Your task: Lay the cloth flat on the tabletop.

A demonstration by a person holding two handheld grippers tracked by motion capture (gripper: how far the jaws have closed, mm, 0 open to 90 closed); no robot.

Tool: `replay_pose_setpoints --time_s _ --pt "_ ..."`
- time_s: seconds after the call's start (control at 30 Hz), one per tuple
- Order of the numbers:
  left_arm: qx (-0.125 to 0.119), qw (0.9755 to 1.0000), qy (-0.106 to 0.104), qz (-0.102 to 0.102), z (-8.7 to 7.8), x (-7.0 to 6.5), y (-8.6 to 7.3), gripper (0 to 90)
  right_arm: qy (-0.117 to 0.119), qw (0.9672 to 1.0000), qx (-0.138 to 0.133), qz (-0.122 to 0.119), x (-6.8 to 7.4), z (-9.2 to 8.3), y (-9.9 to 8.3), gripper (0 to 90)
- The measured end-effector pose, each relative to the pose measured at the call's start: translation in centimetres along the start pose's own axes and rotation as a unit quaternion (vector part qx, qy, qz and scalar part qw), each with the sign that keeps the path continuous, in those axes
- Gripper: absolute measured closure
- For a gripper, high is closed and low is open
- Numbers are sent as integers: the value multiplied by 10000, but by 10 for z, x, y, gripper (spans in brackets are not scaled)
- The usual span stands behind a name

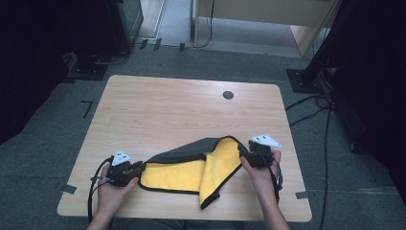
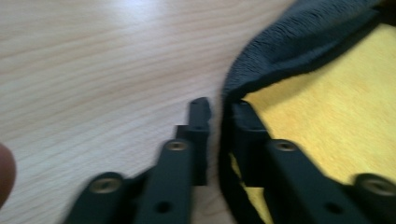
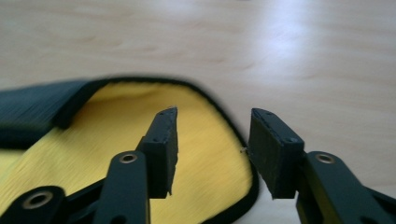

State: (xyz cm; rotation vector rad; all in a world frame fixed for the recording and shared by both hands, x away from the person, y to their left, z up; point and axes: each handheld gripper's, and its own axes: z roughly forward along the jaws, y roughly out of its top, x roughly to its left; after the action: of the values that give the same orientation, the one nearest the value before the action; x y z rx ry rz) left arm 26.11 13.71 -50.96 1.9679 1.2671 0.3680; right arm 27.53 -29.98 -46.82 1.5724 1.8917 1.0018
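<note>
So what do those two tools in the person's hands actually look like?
Each is a black hand-held tool, left tool and right tool, with two flat black jaws fastened by brass-coloured rivets. A grey three-cornered plate sits on top, and a black cable trails back. The forearms are bare, no sleeves.

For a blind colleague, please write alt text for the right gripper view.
Two open black fingers of the right gripper straddle the black-trimmed edge of a yellow cloth without pressing it. The cloth lies on a light wooden table, with its dark grey side folded over at left.

Light wooden table (image 1: 158, 110) with rounded corners and 1 dark round grommet (image 1: 228, 95), bearing 1 partly folded yellow-and-grey cloth (image 1: 191, 172) near its front edge.
</note>
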Motion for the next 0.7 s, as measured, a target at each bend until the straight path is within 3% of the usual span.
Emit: replay_pose_setpoints --time_s 0.03,0.07,0.1,0.13,0.17,0.2,0.23,0.27,0.33,0.37,0.43,0.5,0.57,0.6,0.67,0.7 --pt "-108 9999 62 -10 -2 -2 1 630 75 10000 23 11 3 0 -6 490" --pt "-355 9994 4 26 -6 -9 6 564 86 9998 171 0 6 3 -14 441" --pt "-355 9994 4 26 -6 -9 6 535 86 9998 171 0 6 3 -14 441" --pt "-552 9983 -32 178 -8 -21 14 506 -61 9992 394 -54 5 8 -18 394" --pt "-552 9983 -32 178 -8 -21 14 487 -61 9992 394 -54 5 8 -18 394" --pt "-539 9975 -10 465 -4 -35 21 475 -306 9986 440 2 2 11 -22 394" --pt "-539 9975 -10 465 -4 -35 21 465 -293 9983 506 81 0 13 -24 392" --pt "-499 9969 -2 606 0 -41 23 465 -293 9983 506 81 0 13 -24 392" --pt "-349 9957 73 854 13 -51 27 456 -263 9978 605 66 -2 18 -27 390" --pt "-220 9949 147 978 27 -57 30 457 -324 9972 674 24 -3 23 -30 392" --pt "-126 9948 157 1001 34 -59 33 458 -341 9969 715 30 -3 26 -32 395" --pt "242 9916 419 1197 53 -63 40 495 -347 9971 671 -29 -4 31 -33 421" --pt "293 9919 378 1174 57 -62 43 526 -315 9974 646 -66 -5 32 -32 435" --pt "325 9933 360 1046 60 -56 50 601 -221 9980 581 -133 -8 34 -31 507" --pt "303 9924 549 1060 61 -49 55 776 -237 9983 532 -99 -13 35 -29 642" --pt "291 9940 496 929 61 -43 58 845 -323 9982 495 -104 -16 37 -28 683"
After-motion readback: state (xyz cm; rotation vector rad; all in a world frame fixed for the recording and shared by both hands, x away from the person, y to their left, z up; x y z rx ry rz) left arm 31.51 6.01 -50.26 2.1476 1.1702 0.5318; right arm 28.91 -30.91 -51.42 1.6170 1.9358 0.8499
